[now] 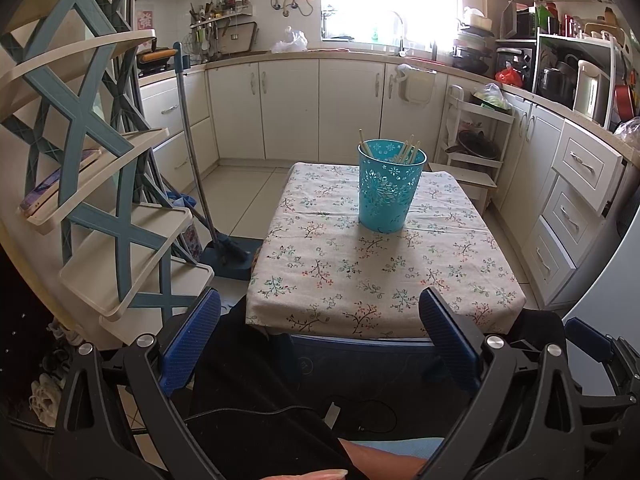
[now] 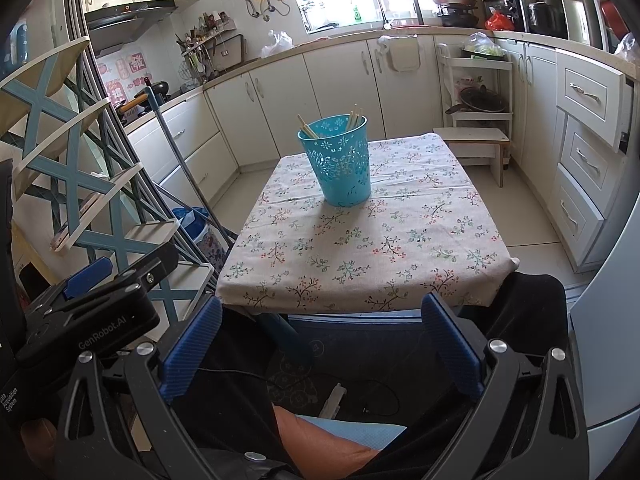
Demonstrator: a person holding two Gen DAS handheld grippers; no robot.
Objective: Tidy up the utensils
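Observation:
A turquoise cut-out cup [image 1: 386, 188] [image 2: 338, 160] stands upright on the far half of a small table with a floral cloth [image 1: 360, 272] [image 2: 360, 248]. Several pale chopsticks [image 1: 406, 152] [image 2: 352, 118] lean inside it. My left gripper [image 1: 320, 312] hangs open below the table's near edge, over the person's lap, with nothing between its blue pads. My right gripper [image 2: 322, 316] is likewise open and empty at the near edge. The left gripper's body [image 2: 92, 308] shows at the left of the right wrist view.
A blue-and-cream tiered rack [image 1: 100, 184] [image 2: 72, 168] stands close on the left. A broom and dustpan [image 1: 224, 240] lean beside it. White cabinets [image 1: 304, 108], a low stool [image 2: 476, 144] and drawers [image 2: 584, 152] ring the table. The person's knee [image 2: 320, 440] is below.

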